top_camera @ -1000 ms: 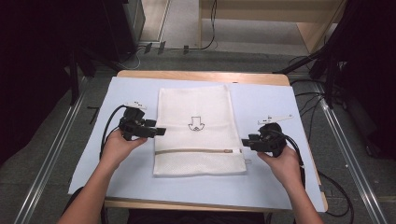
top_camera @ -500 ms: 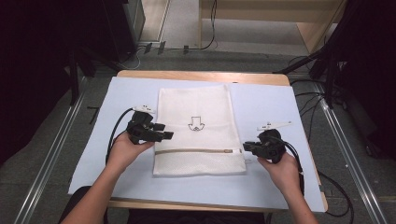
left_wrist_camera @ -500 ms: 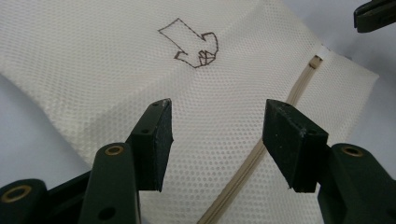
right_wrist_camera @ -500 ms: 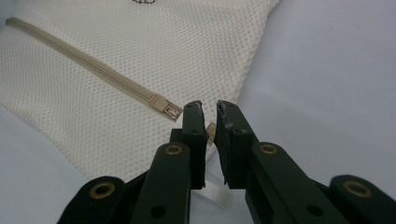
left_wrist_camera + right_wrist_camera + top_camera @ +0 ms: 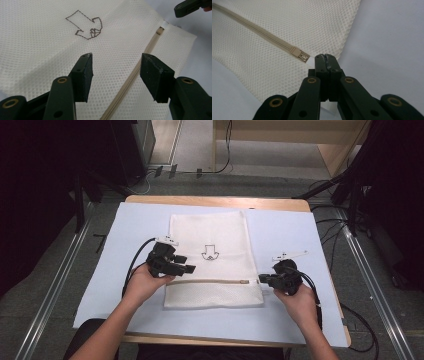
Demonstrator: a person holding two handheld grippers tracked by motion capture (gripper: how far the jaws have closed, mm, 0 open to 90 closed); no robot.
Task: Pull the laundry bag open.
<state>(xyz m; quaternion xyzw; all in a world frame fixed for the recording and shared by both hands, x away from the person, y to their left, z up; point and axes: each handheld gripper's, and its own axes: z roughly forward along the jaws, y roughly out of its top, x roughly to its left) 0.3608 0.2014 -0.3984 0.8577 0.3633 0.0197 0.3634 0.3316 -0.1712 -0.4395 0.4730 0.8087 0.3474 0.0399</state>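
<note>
Zipper pull [image 5: 304, 57] tab is pinched by the clenched right gripper [image 5: 325, 58]; mesh bag [image 5: 210, 240] should be pinned at frame centre by the released left gripper [image 5: 116, 68].

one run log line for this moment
left claw: open over mesh bag | right claw: shut on zipper pull tab

White mesh bag [image 5: 212, 255], beige zipper [image 5: 210, 281], black tongs [image 5: 116, 75].
</note>
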